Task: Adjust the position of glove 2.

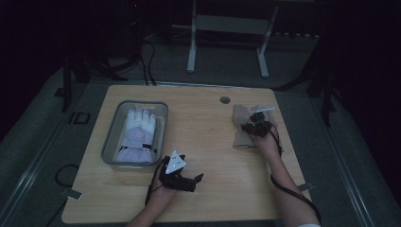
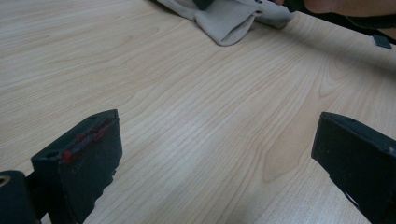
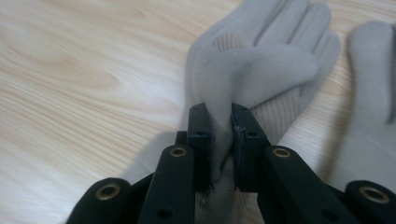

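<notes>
Gripping: right gripper point(image 3: 219, 140) pinches a fold of the grey glove point(image 3: 261, 70) at the table's point(image 1: 208, 137) right side
Left gripper point(image 2: 210, 154): jaws spread, empty
Next (judged): lift; carry to the tray point(image 1: 111, 137) holding a white glove point(image 1: 138, 132)

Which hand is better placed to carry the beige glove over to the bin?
Right. The right gripper is already shut on a fold of the beige glove on the table. The left gripper rests open, apart from the glove, near the grey bin that holds a white glove.
</notes>
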{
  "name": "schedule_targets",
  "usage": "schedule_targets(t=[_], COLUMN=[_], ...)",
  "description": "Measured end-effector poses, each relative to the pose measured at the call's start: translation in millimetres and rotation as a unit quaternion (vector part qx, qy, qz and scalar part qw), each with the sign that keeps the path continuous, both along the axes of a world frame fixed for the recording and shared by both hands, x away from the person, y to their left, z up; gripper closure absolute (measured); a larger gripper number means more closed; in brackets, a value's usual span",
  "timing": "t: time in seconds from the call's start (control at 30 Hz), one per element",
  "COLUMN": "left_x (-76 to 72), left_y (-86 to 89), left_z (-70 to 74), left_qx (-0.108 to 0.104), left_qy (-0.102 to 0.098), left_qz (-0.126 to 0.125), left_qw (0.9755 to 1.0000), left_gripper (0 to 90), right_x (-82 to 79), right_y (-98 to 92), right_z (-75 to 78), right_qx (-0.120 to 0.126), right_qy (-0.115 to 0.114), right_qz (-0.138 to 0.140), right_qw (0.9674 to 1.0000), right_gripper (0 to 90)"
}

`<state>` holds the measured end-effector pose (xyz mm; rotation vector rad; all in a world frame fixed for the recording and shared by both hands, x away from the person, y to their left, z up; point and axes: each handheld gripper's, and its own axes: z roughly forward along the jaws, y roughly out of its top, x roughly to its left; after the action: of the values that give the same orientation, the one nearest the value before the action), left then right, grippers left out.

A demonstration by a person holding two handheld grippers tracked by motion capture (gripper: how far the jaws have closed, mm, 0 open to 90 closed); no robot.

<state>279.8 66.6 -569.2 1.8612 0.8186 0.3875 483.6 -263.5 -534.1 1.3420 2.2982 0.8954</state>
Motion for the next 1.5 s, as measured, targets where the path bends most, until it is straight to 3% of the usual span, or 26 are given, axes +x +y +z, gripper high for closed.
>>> schedule_targets(t=[0.3,0.33,0.5,0.63,1.0,1.13,1.37,1.5], left_x=[0.3,0.1,-0.3,-1.1,0.0,-0.4,-1.2,-1.8], left_y=[0.8,1.0,0.3,-1.3,0.5,0.5,0.5,1.0], left_z=[-0.1,0.0,-1.1,-1.5,-2.6,-2.6,-3.3,-4.1], left_qx=[0.001,0.003,0.002,0.002,0.002,0.002,0.001,-0.001], left_qy=[-0.002,-0.002,-0.003,-0.004,-0.005,-0.007,-0.011,-0.012], left_qz=[0.004,0.005,0.004,0.000,-0.002,-0.002,0.000,-0.002], left_qw=[1.0000,1.0000,1.0000,1.0000,1.0000,1.0000,0.9999,0.9999], left_gripper=[2.1,2.1,2.1,2.1,2.1,2.1,2.1,2.1], right_x=[-15.0,-23.2,-43.2,-56.1,-78.9,-84.2,-91.7,-93.7], right_y=[22.8,30.9,47.0,60.3,88.4,93.1,97.2,91.7], right_z=[35.5,46.5,57.2,45.3,-5.9,-16.4,-20.5,-13.1], right_qx=[0.032,0.050,0.057,0.055,0.048,0.034,0.015,0.026], right_qy=[-0.025,-0.032,-0.054,-0.041,0.018,0.017,0.010,0.007], right_qz=[0.007,0.011,0.015,0.022,0.034,0.048,0.075,0.075], right_qw=[0.9991,0.9982,0.9968,0.9974,0.9981,0.9981,0.9970,0.9968], right_gripper=[80.7,80.7,80.7,80.6,78.9,69.3,52.8,47.7])
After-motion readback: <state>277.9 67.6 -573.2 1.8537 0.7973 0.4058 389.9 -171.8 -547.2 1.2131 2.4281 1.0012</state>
